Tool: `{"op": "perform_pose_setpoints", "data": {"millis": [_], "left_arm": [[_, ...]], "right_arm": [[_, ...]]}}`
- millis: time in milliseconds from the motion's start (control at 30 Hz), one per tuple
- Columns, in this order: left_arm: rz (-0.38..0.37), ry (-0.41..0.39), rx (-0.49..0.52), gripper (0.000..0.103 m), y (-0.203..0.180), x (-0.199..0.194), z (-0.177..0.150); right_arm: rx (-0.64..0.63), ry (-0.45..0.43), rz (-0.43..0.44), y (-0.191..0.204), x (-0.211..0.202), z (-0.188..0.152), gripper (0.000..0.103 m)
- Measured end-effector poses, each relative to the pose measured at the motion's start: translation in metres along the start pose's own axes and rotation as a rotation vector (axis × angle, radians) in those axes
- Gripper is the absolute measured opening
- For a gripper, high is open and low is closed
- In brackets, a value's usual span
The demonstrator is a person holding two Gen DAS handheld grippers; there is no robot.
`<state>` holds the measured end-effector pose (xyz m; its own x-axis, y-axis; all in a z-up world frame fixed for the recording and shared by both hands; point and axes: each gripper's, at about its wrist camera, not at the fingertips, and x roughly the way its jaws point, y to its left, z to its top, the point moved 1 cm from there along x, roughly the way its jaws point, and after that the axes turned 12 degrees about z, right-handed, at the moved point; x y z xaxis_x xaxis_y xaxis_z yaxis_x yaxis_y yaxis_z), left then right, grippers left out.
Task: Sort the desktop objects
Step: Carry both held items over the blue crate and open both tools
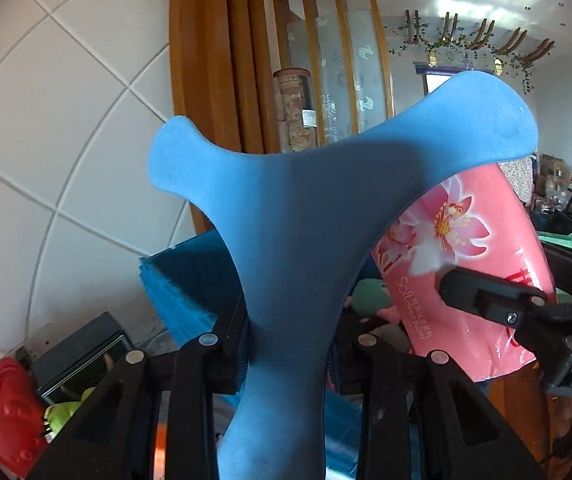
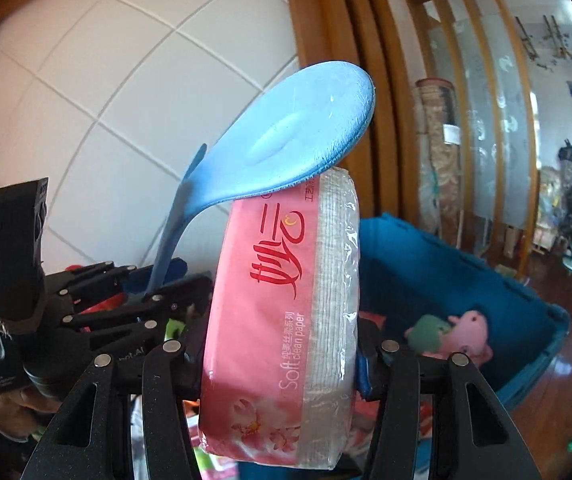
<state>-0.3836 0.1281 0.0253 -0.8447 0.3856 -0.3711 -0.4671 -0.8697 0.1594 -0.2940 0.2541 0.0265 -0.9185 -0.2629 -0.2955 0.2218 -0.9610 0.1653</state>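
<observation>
The left gripper (image 1: 286, 344) is raised and points slightly below level toward a white tiled wall (image 1: 46, 140), its jaws closed on the stem of a flat blue three-armed plastic piece (image 1: 286, 208) that stands upright between them and spreads into two rounded lobes above. In the right wrist view the same blue piece (image 2: 286, 144) shows edge-on, and one lobe rests against the top of the tissue pack (image 2: 282, 320). The right gripper (image 2: 282, 364) is also lifted, just beside the left one, and its jaws grip that pink pack of soft tissue paper, which stands on its narrow side with the clear plastic edge turned to the right; the pads press on both faces of the pack. From the left wrist view the tissue pack (image 1: 466, 260) sits to the right of the blue piece, with one black finger of the right gripper (image 1: 486, 300) across it. Both things are held in the air, on no surface. Below and behind them is an open blue storage box (image 2: 466, 280) with a pink and green soft toy (image 2: 450, 336) lying inside. A hand (image 2: 10, 404) grasps the handle of the left gripper at the lower left of the right wrist view. A red plastic toy (image 1: 2, 412) lies low at the left.
</observation>
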Motion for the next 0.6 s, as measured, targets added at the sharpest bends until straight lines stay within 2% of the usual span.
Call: {"op": "perform_pose_setpoints", "data": {"millis": [67, 100, 167, 200, 333, 400, 433, 600], "left_arm": [[0.002, 0.029, -0.009, 0.03, -0.02, 0.024, 0.02], [0.012, 0.046, -0.011, 0.034, -0.028, 0.037, 0.028], [0.063, 0.072, -0.008, 0.043, -0.038, 0.06, 0.044], [0.107, 0.075, 0.0, 0.045, -0.042, 0.067, 0.05], [0.187, 0.043, 0.014, 0.047, -0.045, 0.081, 0.068], [0.211, 0.02, -0.014, 0.065, -0.039, 0.083, 0.073], [0.223, 0.005, -0.026, 0.069, -0.037, 0.082, 0.076], [0.263, -0.014, -0.032, 0.071, -0.042, 0.082, 0.078]], "right_arm": [[0.012, 0.0, -0.035, -0.028, 0.005, 0.016, 0.054], [0.015, 0.001, -0.055, -0.042, 0.008, 0.022, 0.058], [0.01, 0.033, -0.126, -0.07, 0.02, 0.035, 0.08], [0.012, 0.027, -0.15, -0.083, 0.025, 0.04, 0.098], [0.021, -0.018, -0.161, -0.114, 0.023, 0.045, 0.101], [0.033, -0.025, -0.141, -0.126, 0.024, 0.046, 0.101], [0.038, -0.026, -0.133, -0.13, 0.026, 0.042, 0.101], [0.063, -0.01, -0.086, -0.147, 0.034, 0.035, 0.103]]}}
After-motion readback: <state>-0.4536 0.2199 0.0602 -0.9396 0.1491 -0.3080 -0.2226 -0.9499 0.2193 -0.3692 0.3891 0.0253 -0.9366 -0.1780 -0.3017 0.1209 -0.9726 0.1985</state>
